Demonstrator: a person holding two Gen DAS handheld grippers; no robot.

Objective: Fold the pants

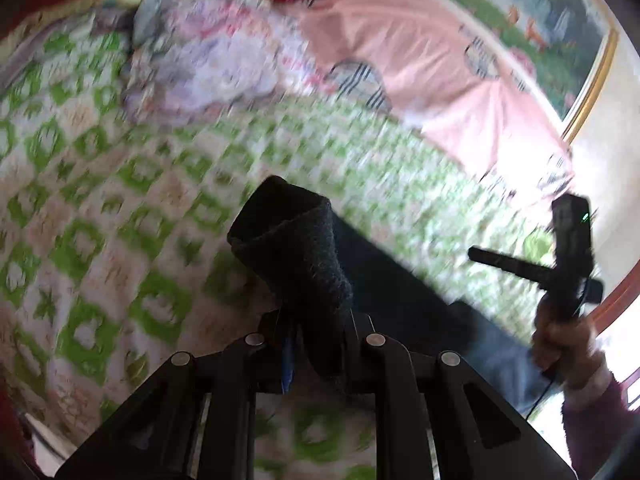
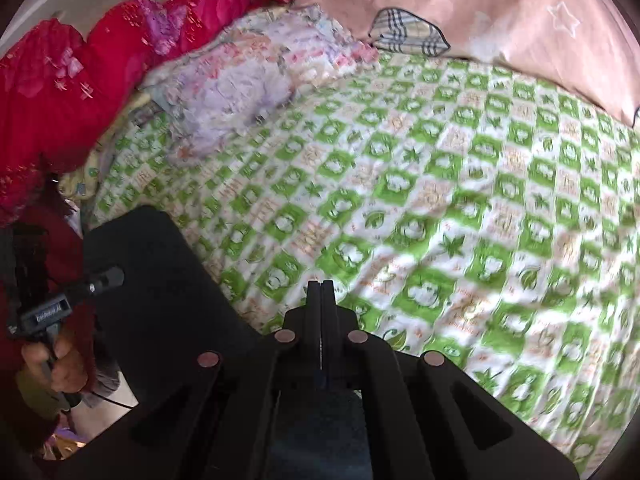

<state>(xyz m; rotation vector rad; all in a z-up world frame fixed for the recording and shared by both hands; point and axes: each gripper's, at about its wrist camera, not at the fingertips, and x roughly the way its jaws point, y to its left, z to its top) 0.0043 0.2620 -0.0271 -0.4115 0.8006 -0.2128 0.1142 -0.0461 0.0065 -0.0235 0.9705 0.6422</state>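
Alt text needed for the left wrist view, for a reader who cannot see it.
The left claw is shut on a bunched fold of black pants, lifted above a bed with a green-and-white patterned sheet. At right, a hand holds the other claw tool; a pink pillow and floral bedding lie beyond. The view is motion-blurred.

Pants (image 1: 304, 248) stick up in front of left gripper (image 1: 316, 320), above bed (image 2: 440, 208). Right gripper (image 2: 321, 300) over bed, beside pants on its left. Crumpled blanket (image 2: 240, 88) at far side of bed. Pillow (image 2: 480, 4) behind bed, right of blanket. Quilt (image 2: 80, 72) left of blanket.
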